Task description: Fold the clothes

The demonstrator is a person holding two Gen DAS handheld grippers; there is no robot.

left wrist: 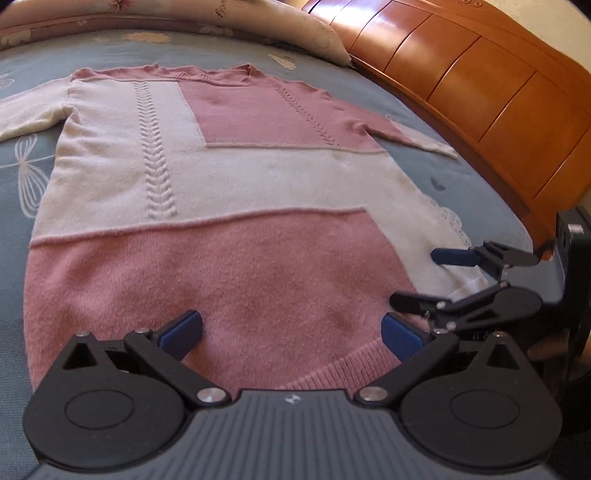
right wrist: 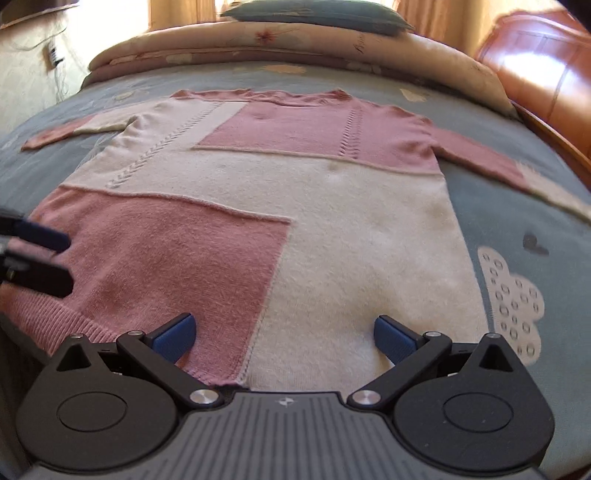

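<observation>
The only writing in view is a line of cursive script on the beige floral quilt [left wrist: 236, 18] far beyond the fingers, too curved and small to read; the same quilt shows another scrawl in the right wrist view, also illegible.

The sweater [left wrist: 207, 206] lies flat and face up on the blue-grey bedsheet [left wrist: 22, 122], spread out ahead of both grippers with its neckline at the far end and both sleeves stretched sideways. It is a soft knit in blocks of dusty pink and cream, with two raised leaf-pattern columns running down the chest and a ribbed hem.

The left gripper [left wrist: 291, 334] has its jaws spread wide, the pink ribbed hem lying between and just ahead of the blue pads. The right gripper [right wrist: 282, 334] is likewise spread wide, straddling the seam where pink meets cream at the hem. Neither pinches any cloth. A wooden headboard [left wrist: 480, 92] runs along the right side.
</observation>
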